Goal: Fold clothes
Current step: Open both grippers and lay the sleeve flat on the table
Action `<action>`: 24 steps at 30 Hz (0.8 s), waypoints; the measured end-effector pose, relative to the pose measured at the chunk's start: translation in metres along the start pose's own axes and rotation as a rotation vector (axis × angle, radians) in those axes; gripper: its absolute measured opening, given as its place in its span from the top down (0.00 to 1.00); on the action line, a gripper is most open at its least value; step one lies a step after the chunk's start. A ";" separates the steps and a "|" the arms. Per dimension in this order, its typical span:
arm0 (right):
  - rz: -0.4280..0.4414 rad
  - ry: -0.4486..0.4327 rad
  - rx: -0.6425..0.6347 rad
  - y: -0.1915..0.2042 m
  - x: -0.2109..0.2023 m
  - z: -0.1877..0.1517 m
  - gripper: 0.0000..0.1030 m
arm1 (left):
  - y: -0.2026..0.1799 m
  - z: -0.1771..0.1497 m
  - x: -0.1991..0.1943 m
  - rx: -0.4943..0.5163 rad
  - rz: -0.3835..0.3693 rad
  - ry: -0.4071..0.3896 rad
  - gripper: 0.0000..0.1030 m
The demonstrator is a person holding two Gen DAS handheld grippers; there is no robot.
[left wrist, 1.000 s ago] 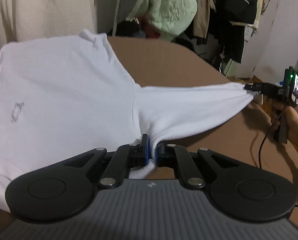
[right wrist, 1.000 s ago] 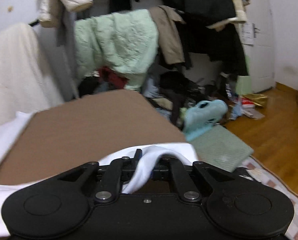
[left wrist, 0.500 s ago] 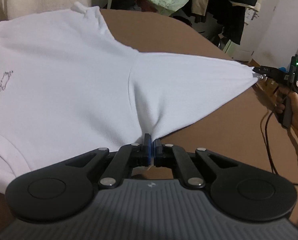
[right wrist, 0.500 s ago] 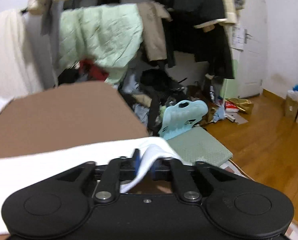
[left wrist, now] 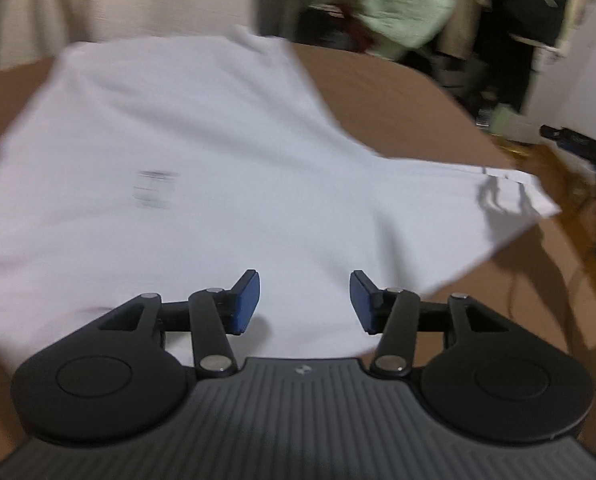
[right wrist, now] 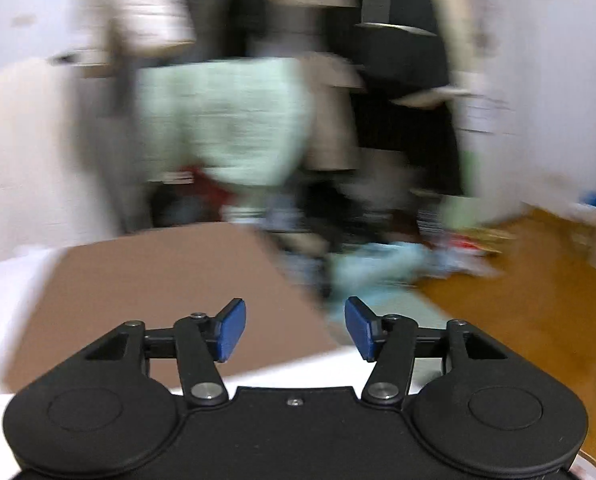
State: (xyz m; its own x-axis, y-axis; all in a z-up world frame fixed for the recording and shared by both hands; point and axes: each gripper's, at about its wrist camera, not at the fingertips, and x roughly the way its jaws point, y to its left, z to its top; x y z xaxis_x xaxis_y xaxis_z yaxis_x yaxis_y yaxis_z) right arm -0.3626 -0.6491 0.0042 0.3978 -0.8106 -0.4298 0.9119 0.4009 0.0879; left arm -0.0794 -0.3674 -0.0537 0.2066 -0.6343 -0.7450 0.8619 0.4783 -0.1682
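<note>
Your left tongs [left wrist: 304, 300] have just been opening and now gape with nothing between the pads, white shirt [left wrist: 201, 168] spread flat on the brown desk [left wrist: 398, 108] right ahead of them. Your right tongs [right wrist: 295, 330] have just opened too, empty, with the shirt's edge just beneath them.

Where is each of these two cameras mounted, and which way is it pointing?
Left wrist view: rides on the left gripper, looking forward and down over its open blue pads at the white T-shirt spread on the brown table; the person's other hand, with the right gripper, shows at the right edge.
Right wrist view: rides on the right gripper, looking across the table's corner toward blurred hanging clothes and wooden floor; only its own open fingers show.
Both views share the shirt, the table and the pale green garment.
</note>
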 end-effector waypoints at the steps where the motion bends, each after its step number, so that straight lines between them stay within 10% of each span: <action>1: 0.089 0.026 -0.024 0.023 0.002 0.002 0.40 | 0.014 0.005 -0.009 0.004 0.057 -0.001 0.52; 5: 0.429 0.132 -0.197 0.144 0.010 -0.003 0.40 | 0.075 0.016 -0.048 0.010 0.292 -0.041 0.51; 9: 0.670 0.176 -0.373 0.262 0.003 -0.015 0.40 | 0.162 0.025 -0.075 -0.233 0.350 -0.043 0.52; 17: 0.893 0.203 -0.691 0.436 -0.014 -0.006 0.41 | 0.297 0.066 -0.054 -0.438 0.658 -0.012 0.71; 20: 0.902 0.233 -0.816 0.477 -0.028 -0.015 0.97 | 0.321 0.053 -0.051 -0.505 0.634 -0.051 0.78; 24: 0.931 0.220 -0.928 0.506 -0.049 -0.039 0.99 | 0.338 0.019 -0.045 -0.588 0.550 0.015 0.77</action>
State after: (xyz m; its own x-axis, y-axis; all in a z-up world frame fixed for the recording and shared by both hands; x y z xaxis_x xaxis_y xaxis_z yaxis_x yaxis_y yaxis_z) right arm 0.0751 -0.3897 0.0347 0.7266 -0.0272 -0.6865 -0.1305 0.9756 -0.1767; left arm 0.2120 -0.1889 -0.0649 0.5203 -0.2089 -0.8281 0.2533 0.9637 -0.0840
